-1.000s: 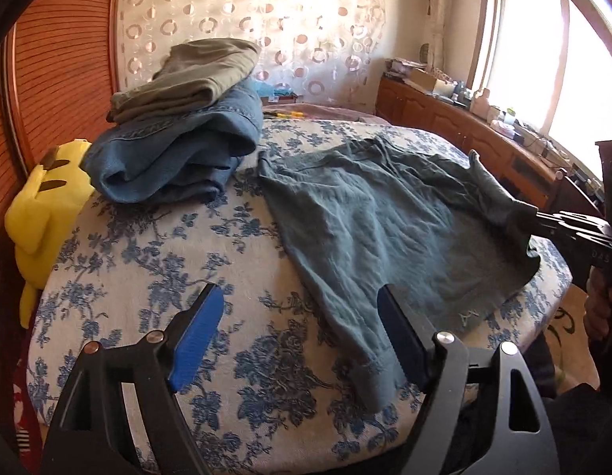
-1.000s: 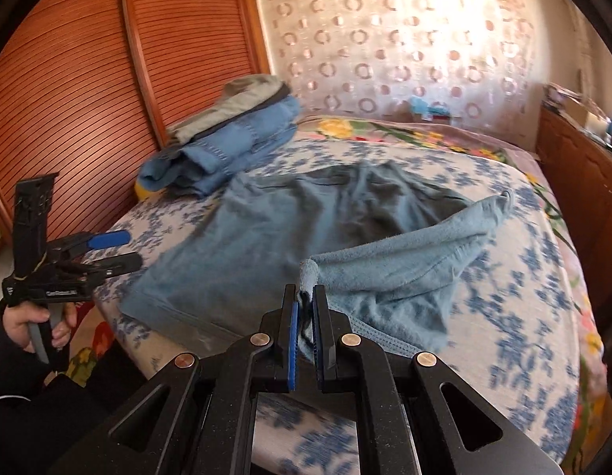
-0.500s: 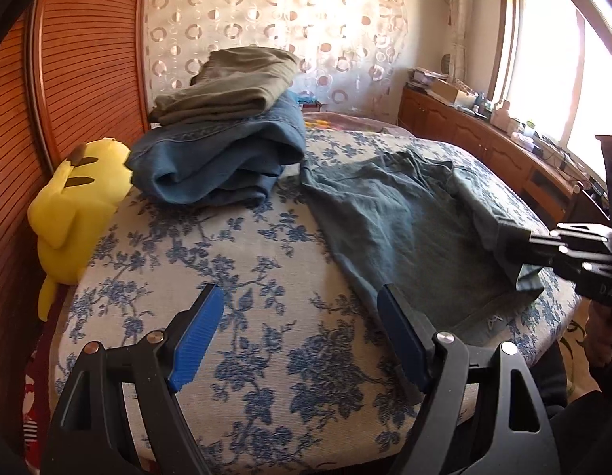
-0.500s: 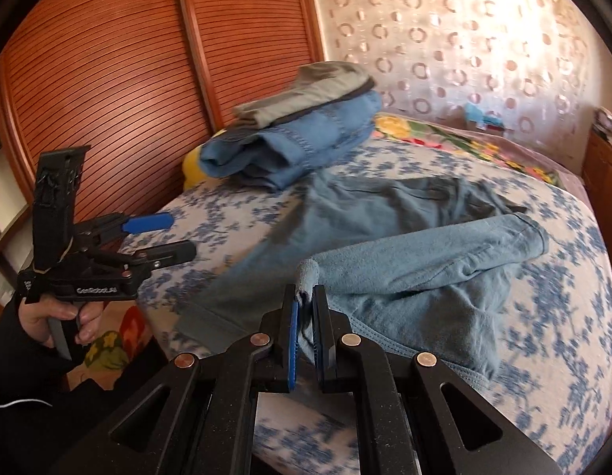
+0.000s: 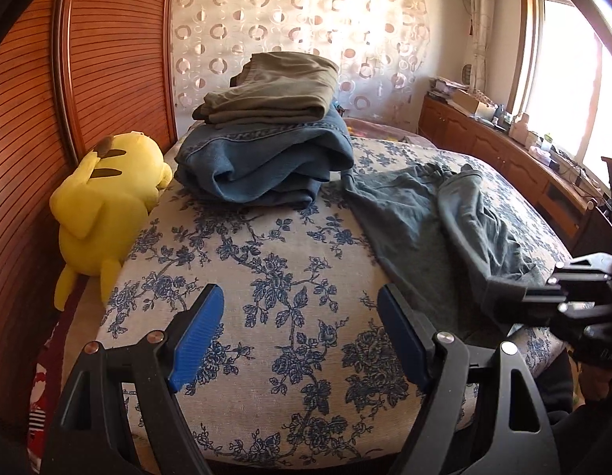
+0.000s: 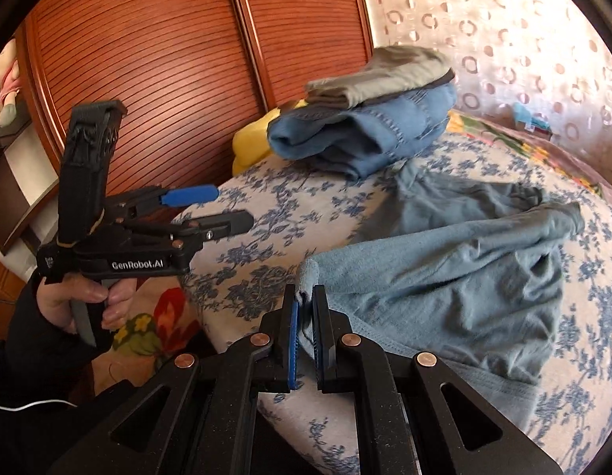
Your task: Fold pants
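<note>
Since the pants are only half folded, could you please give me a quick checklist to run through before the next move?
1. Right gripper shut on the pants: ok, cloth is pinched between its pads.
2. Left gripper free to help: ok, jaws wide, nothing between them.
3. Lifted part lying over the rest of the pants: ok, though wrinkled.
4. Fold edges lined up: cannot tell, far edge is rumpled.
5. Stack of folded clothes clear of the pants: not ok, it appears to touch their far corner.
6. Bed bare beside the pants: ok.
</note>
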The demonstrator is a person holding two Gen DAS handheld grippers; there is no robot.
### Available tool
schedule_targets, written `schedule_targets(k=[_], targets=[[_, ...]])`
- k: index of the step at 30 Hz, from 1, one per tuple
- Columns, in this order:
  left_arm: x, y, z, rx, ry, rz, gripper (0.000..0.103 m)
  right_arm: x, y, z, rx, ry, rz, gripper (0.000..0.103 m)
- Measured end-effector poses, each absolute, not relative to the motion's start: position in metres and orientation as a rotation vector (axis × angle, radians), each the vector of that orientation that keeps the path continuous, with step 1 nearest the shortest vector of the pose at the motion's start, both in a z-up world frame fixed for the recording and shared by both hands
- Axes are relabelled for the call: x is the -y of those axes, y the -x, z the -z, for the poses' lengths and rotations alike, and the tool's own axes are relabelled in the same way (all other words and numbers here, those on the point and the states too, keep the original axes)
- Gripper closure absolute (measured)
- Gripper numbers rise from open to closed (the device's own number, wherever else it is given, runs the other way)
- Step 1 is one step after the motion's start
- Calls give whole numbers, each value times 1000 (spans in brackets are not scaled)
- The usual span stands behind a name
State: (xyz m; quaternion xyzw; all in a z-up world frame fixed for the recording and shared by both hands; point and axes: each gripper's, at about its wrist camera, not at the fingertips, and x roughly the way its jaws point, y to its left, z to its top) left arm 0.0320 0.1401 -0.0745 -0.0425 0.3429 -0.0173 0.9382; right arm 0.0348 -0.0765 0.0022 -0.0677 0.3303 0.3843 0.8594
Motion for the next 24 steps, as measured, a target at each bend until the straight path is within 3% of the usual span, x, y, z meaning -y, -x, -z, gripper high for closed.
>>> schedule_targets(k=[8,13,24], targets=[[-136,-34,79,-713,82,43,22,75,-50,9,-733,109,-812,93],[-130,-35,80,-717,76,53,22,76,-41,1,-703,122,-802,76],[-115,-44,76,-710,60,83,22,128,-38,-8,-643,106,-637,76]])
